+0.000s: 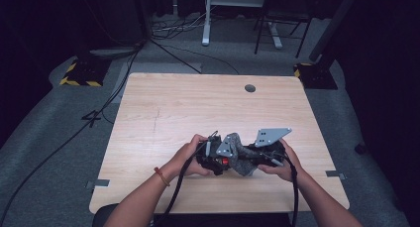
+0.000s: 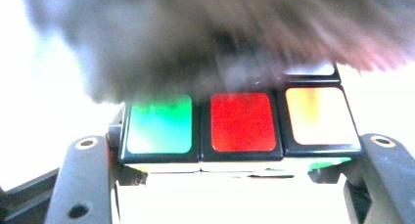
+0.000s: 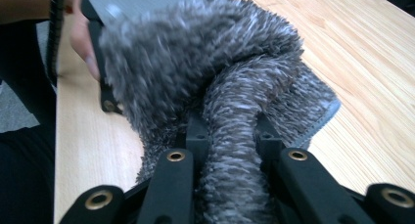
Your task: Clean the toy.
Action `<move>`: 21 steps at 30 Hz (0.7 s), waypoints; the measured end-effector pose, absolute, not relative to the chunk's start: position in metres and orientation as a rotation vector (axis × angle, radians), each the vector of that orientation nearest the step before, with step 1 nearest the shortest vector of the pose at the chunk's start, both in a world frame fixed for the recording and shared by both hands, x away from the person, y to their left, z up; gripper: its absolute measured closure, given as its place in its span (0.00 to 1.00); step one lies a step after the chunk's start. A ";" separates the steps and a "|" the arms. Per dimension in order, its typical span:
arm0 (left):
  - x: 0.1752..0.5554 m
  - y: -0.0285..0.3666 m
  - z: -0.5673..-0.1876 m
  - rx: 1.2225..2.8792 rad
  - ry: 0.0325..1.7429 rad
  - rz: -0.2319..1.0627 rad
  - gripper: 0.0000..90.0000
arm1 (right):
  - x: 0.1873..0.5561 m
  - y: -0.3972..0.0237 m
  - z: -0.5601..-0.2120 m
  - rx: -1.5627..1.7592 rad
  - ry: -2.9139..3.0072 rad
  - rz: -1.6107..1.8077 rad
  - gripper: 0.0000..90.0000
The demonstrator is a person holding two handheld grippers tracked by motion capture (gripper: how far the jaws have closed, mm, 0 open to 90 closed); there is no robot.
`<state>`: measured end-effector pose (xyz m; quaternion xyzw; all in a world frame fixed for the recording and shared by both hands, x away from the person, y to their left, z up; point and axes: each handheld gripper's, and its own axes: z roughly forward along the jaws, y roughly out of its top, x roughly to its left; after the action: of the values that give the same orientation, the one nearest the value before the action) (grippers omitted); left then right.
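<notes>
A puzzle cube (image 2: pixel 242 121) with green, red and orange tiles facing me sits between the two black jaws of my left gripper (image 2: pixel 235 158), which is shut on its sides. A grey fuzzy cloth (image 2: pixel 220 38) lies over the top of the cube. My right gripper (image 3: pixel 227 155) is shut on a bunched fold of that cloth (image 3: pixel 210 62). In the high view both grippers meet near the table's front middle, the left gripper (image 1: pixel 213 160) and right gripper (image 1: pixel 257 157) facing each other, with the cloth (image 1: pixel 240 155) between them and a red spot of the cube (image 1: pixel 224 161) beneath.
The light wooden table (image 1: pixel 198 103) has a round cable hole (image 1: pixel 250 88) at the back. Cables trail from both grippers off the front edge. Black-and-yellow weighted stands (image 1: pixel 81 73) and desk legs (image 1: pixel 205 24) stand on the floor beyond.
</notes>
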<state>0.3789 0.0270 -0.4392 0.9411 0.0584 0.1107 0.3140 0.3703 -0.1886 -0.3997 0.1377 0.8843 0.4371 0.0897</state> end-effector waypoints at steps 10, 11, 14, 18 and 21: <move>0.374 0.033 -0.431 2.462 0.139 0.319 0.38 | 0.382 -0.207 -0.411 0.507 2.629 1.254 0.85; 0.373 0.032 -0.432 2.466 0.130 0.315 0.38 | 0.381 -0.205 -0.411 0.500 2.626 1.254 0.85; 0.372 0.029 -0.434 2.481 0.121 0.322 0.38 | 0.377 -0.201 -0.405 0.469 2.619 1.266 0.85; 0.372 0.025 -0.435 2.498 0.129 0.344 0.38 | 0.371 -0.198 -0.400 0.448 2.618 1.309 0.85; 0.372 0.022 -0.436 2.509 0.131 0.361 0.38 | 0.367 -0.193 -0.396 0.422 2.618 1.345 0.85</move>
<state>0.3721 0.0221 -0.4363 0.9438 0.0493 0.1358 0.2973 0.3666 -0.1932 -0.3956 0.1413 0.8775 0.4506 0.0839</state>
